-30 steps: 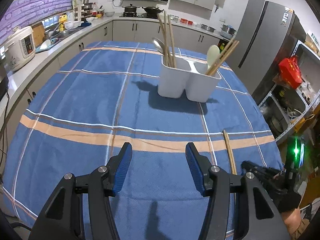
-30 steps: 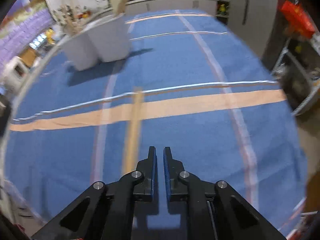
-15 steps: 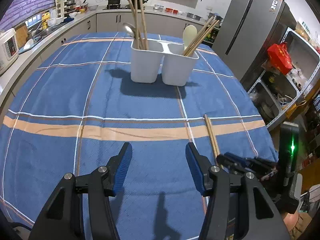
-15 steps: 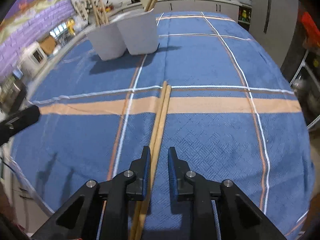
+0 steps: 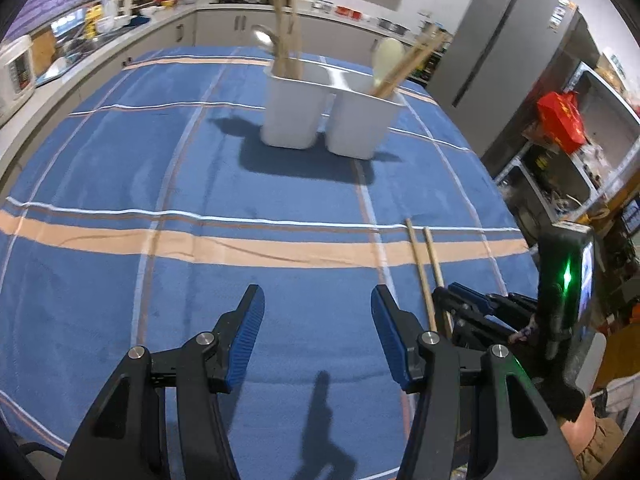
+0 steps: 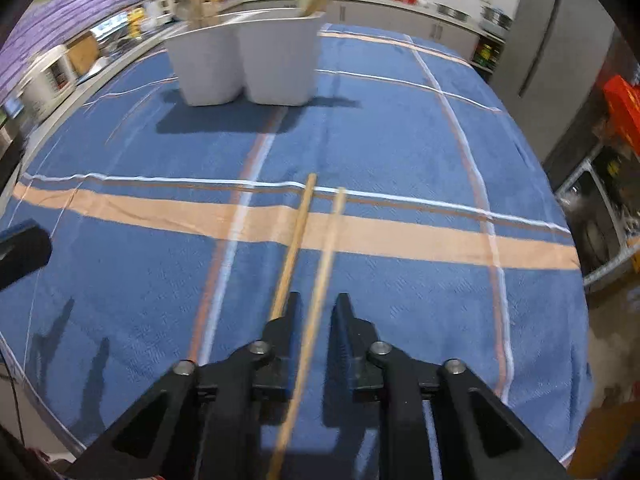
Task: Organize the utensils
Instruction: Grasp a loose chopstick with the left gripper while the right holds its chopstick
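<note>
Left wrist view. Most of the sorting looks done: the white two-compartment holder (image 5: 332, 116) stands far ahead on the desk (image 5: 120, 184), with chopsticks and a metal spoon upright in its left compartment and a pale spoon with more chopsticks leaning in its right one. What is left, as far as you can see, is the loose pair of chopsticks (image 5: 424, 268) on the blue cloth. They lie ahead and to the right of your left hand-held gripper (image 5: 316, 336), outside its right finger, running away toward the holder. Your left hand-held gripper hovers with its jaws well apart and nothing between them. The right hand-held gripper (image 5: 460, 300) sits low at the right, at the near ends of the chopsticks.

Right wrist view. Your right hand-held gripper (image 6: 314, 320) has its jaws nearly together, just now closing, with a narrow gap showing. One chopstick (image 6: 316, 300) runs straight through that gap; the pads do not visibly press it. The other chopstick (image 6: 292, 248) passes just outside the left finger, touching or nearly so. The holder (image 6: 244, 64) is well ahead, slightly left. My read: only one stick is lined up for the pinch.
</note>
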